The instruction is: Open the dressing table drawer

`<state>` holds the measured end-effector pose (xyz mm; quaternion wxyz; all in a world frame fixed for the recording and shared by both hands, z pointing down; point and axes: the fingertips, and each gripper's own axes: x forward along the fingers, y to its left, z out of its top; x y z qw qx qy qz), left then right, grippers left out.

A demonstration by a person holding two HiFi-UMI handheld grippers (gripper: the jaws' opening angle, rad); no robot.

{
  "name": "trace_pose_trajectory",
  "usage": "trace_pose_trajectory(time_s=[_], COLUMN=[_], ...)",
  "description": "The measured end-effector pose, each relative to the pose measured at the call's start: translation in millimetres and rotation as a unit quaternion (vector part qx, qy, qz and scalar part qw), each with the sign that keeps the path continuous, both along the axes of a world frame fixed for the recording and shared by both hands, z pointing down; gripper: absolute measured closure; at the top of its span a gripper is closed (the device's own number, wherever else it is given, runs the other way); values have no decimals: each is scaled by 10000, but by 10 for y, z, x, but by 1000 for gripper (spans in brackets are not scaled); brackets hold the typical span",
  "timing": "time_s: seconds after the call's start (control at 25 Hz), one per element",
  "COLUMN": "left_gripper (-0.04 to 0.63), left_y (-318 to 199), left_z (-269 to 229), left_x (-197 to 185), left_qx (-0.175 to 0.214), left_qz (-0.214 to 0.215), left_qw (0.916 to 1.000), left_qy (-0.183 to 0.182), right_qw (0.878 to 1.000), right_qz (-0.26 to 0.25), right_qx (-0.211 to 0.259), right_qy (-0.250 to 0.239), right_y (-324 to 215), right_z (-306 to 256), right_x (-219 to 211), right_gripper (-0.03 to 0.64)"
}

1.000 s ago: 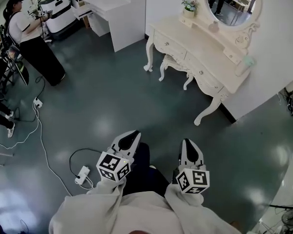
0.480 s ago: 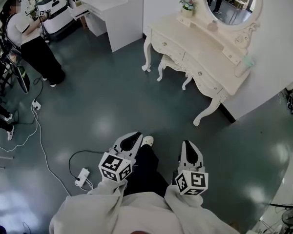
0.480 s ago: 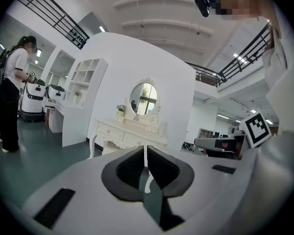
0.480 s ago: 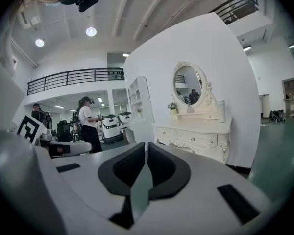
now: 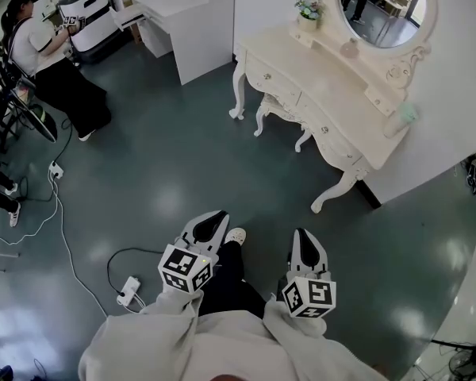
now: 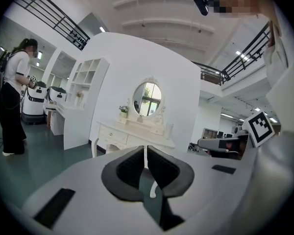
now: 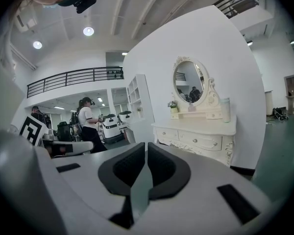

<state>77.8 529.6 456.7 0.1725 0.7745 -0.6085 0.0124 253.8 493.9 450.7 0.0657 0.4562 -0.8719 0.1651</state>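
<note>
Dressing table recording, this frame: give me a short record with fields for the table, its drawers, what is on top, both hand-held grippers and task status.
dressing table: cream, carved legs, against white wall
drawers: shut, fronts flush
on top: oval mirror, small flower pot
under it: matching stool
left hand-held gripper: jaws together, empty, well short of table
right hand-held gripper: jaws together, empty, well short of table
bystander: person at far left
task status: drawer not yet touched
</note>
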Motion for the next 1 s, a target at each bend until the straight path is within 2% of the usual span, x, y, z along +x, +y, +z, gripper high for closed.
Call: trace_pose_trajectory(time_s=[0.56, 1.0], left_gripper=[561, 561], left_y=[-1048, -1771], left_z=[-102, -85], left_x=[-192, -570], left_qx=[45, 46], left_qz=[53, 199], left_qw=[10000, 9998], left_qy=[24, 49], right_qw=[10000, 9997], right_qz=[72, 217], right_qx=[-15, -64], right_qy=[15, -18], right_y=[-1012, -1711], right_z=[-100, -88], right_x=[-166, -513], right_gripper=[575, 575])
